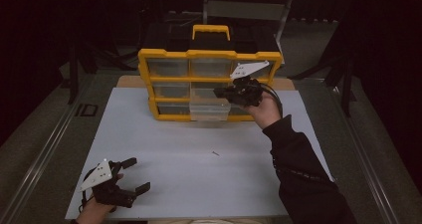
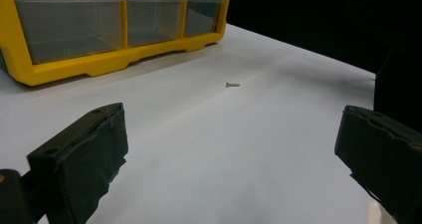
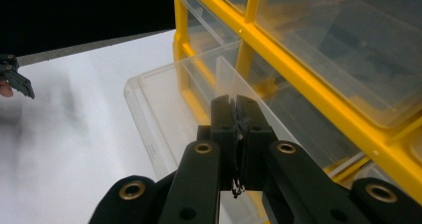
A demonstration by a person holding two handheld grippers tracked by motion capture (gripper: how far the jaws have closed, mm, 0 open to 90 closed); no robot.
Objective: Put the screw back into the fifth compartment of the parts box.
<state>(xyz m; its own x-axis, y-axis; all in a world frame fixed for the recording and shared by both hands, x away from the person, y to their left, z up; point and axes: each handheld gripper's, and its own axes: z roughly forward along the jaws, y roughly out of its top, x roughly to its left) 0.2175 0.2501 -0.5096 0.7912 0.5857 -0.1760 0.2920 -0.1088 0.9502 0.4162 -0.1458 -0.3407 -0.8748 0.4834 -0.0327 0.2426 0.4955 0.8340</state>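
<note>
At the yellow organizer (image 1: 209,79), right gripper (image 3: 234,104) fingers closed over the pulled-out clear drawer (image 3: 164,114), left gripper (image 1: 132,176) fingers open, idle near the screw (image 2: 232,84).

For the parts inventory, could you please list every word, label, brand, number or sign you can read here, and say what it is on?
No text can be read in these pictures.
Pulled-out clear drawer of the yellow organizer: a thin line of print along its front edge, too small and blurred to read.
Clear drawer fronts and the white table: no labels or marks.
</note>
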